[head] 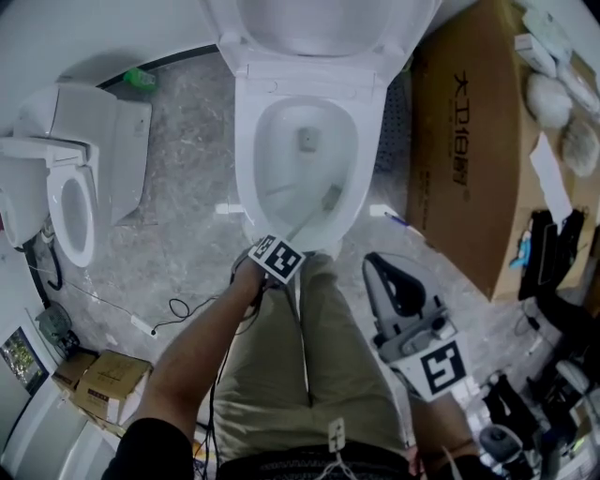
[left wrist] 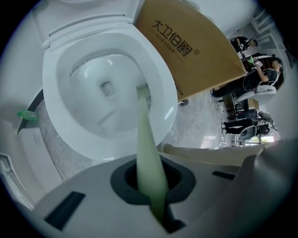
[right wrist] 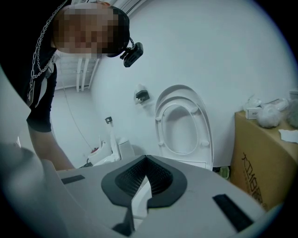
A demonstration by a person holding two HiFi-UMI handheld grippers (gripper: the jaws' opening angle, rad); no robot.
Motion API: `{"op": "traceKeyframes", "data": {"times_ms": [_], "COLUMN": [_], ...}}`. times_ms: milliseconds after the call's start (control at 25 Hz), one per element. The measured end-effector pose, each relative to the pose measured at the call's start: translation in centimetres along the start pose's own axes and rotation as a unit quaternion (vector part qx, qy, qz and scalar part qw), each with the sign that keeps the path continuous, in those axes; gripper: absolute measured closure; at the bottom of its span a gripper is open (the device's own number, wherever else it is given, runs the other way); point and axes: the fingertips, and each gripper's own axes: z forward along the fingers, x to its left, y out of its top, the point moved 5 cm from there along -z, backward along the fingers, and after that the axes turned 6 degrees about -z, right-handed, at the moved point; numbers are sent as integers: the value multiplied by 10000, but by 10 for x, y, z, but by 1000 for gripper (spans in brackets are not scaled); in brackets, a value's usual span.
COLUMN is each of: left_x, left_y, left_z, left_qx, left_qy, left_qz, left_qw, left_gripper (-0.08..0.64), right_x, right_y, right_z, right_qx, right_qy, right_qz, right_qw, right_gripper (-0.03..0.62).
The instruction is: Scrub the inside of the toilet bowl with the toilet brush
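I saw the white toilet bowl standing open, with its seat and lid raised. The toilet brush, its handle pale green, sat clamped in my left gripper. It slanted down into the bowl, its head by the inner wall on my right.

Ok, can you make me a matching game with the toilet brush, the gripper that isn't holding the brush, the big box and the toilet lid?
Things:
1. toilet brush
2. right gripper
3. cardboard box
4. toilet lid

Clues:
A. tipped up and open
B. head down inside the bowl
C. brown with print on it
D. jaws together, holding nothing

Pairs: 1-B, 2-D, 3-C, 4-A
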Motion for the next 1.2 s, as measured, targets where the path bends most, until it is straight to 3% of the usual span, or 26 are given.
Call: {"op": "traceKeyframes", "data": {"times_ms": [480, 920, 1200], "left_x": [15, 54, 78], "left_y": [-35, -43, -36], "left_z": [-1, -13, -25], "left_qx": [617, 552, 548], "left_qy": [94, 48, 17], "left_qz": [124, -473, -498], "left_qw": [9980, 9973, 9973], "left_gripper": [558, 558, 558], "right_x": [7, 5, 9], "right_y": [5, 6, 13], "right_z": [11, 26, 48], "right_qx": [36, 163, 172], "right_qy": [131, 50, -52], "right_qz": [-7, 57, 207], "right_qw": [9999, 9998, 9996], "right_gripper": [588, 588, 588]}}
